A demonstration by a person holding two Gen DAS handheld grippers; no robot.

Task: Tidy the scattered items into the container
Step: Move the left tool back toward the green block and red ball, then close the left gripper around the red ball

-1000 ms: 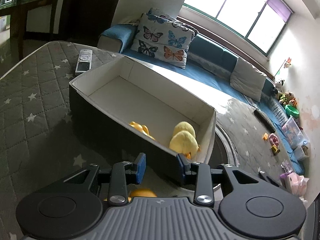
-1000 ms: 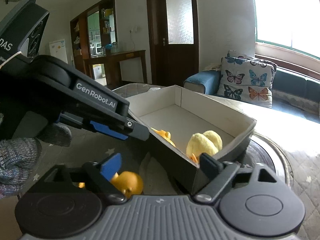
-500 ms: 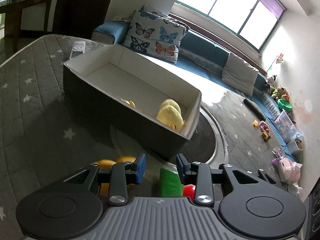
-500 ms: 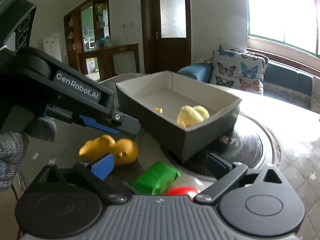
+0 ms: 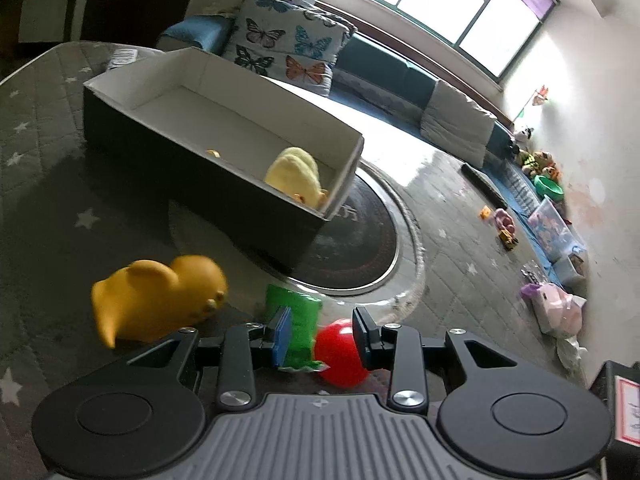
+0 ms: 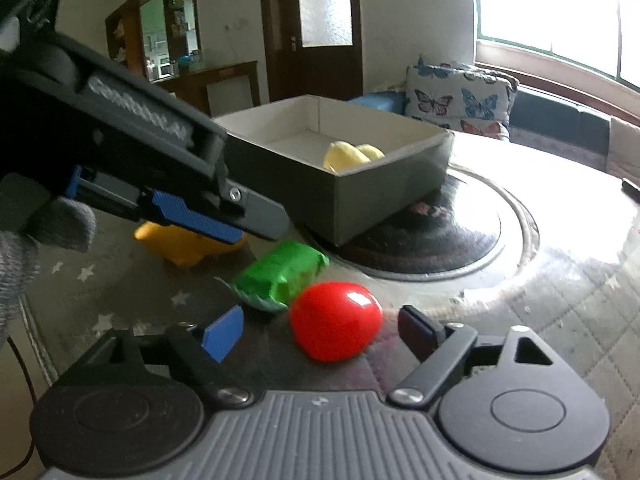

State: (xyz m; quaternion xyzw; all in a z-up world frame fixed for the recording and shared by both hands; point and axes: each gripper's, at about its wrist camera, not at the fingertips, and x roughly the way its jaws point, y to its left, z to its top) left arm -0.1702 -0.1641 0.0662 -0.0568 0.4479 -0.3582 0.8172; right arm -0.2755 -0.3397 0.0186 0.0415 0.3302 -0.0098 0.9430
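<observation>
both grippers pulled back, revealing red ball (image 6: 335, 321) beside green packet (image 6: 280, 274).

**Beyond the toys: room surroundings**

Butterfly cushion (image 5: 286, 46) propped on a blue sofa (image 5: 392, 76) below the window (image 5: 472, 4). Remote control (image 5: 122, 58) at the far edge of the star-quilted mat (image 5: 36, 148). Round dark rug (image 5: 360, 248) at mat centre. Dark wooden door (image 6: 324, 28) and a sideboard (image 6: 224, 84) against the far wall. Clutter heaped along the right wall.
</observation>
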